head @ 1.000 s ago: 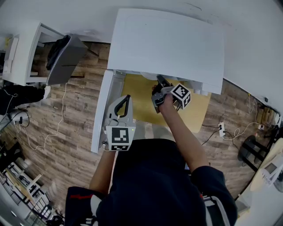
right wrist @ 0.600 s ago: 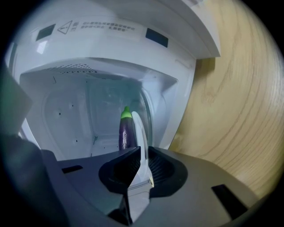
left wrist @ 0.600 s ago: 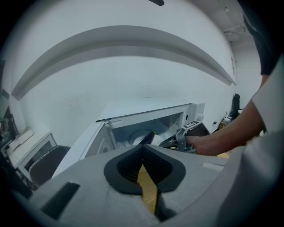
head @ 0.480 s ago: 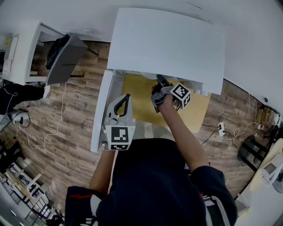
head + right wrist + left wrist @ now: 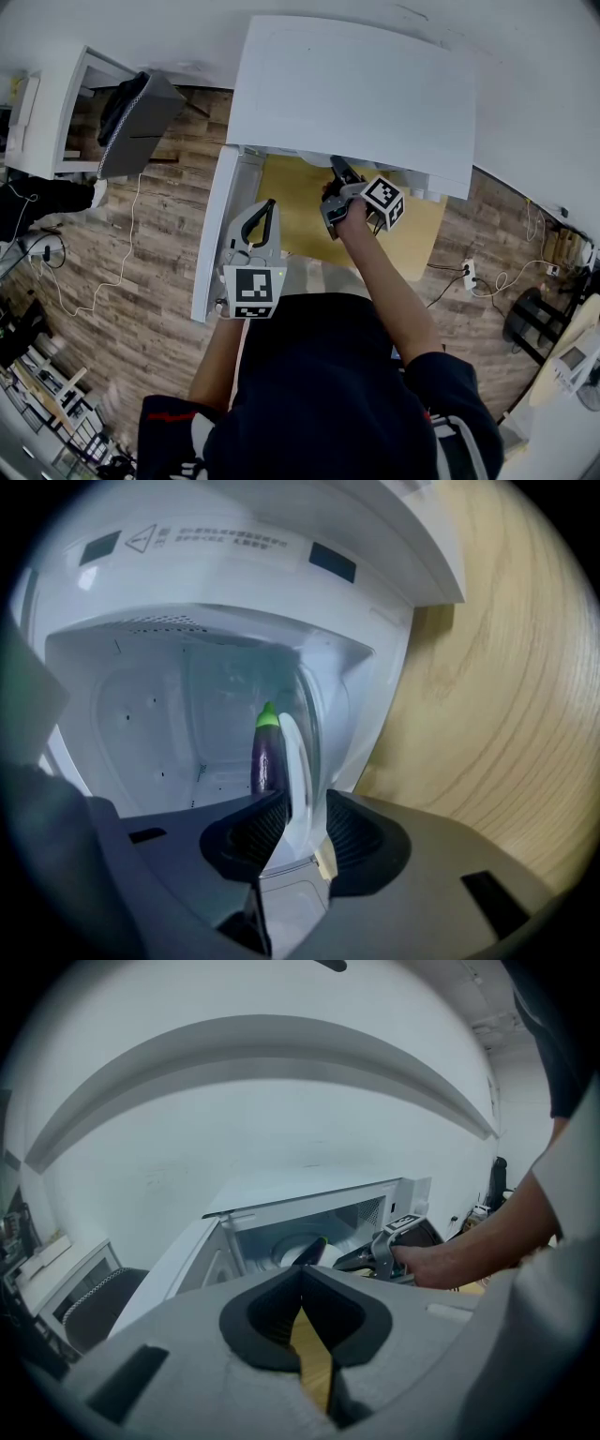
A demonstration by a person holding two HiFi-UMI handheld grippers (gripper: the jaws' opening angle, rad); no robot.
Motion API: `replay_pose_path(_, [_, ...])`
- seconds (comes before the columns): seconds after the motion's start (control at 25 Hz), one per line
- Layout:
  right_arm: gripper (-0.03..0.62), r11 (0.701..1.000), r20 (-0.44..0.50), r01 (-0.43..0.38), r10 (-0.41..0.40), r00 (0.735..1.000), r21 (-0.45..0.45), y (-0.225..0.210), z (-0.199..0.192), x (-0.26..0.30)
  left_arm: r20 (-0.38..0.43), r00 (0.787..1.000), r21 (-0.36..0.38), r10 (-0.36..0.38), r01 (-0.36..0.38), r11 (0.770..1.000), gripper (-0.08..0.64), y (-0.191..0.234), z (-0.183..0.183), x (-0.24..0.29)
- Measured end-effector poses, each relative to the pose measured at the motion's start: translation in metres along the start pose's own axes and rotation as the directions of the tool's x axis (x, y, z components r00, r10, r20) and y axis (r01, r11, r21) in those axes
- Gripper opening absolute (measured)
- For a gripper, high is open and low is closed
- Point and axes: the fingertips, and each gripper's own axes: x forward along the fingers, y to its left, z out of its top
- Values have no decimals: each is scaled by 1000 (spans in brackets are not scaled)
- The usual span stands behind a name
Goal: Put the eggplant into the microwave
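Purple eggplant, 1, sits in 1 microwave; right tool just opened, empty; left tool clenched.

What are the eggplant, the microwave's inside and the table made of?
Eggplant: glossy purple skin, bright green cap; so smooth it may be plastic.
Microwave inside: white coated metal, likely, with small vent holes.
Table: pale wood-grain top, possibly laminate.

your eggplant, glossy dark purple with a green cap, is lying inside the microwave beside its round plate, cap pointing deeper in. the white microwave is sitting on the wooden worktop, its door standing open.
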Motion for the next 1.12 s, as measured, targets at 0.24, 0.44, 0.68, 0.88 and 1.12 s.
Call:
replay_pose_path(0.24, [121,1000,-7,-3,3,1000,3,-3,-1,-2,-4,1000,1,1,-1,1000,14,-2,-1,-1])
replay_pose_path(0.44, [121,1000,-12,0,0,1000,-21,-6,-2,-11,1,1000,4,2,-2,1000,14,-4,0,-1])
replay_pose_path(0.68, [80,992,-56,13,-20,998,-126,-5,-11,-20,4,1000,1,6,-6,1000,14,-6,0,-2])
replay_pose_path(0.88, [42,989,-80,37,-48,996,-143,-12,-18,-21,6,1000,1,10,-10,1000,14,-6,1,-1])
replay_pose_path(1.12, [16,987,-114,17,-35,993,-157,-10,-26,-18,1,1000,2,11,-11,1000,14,-8,-2,-4])
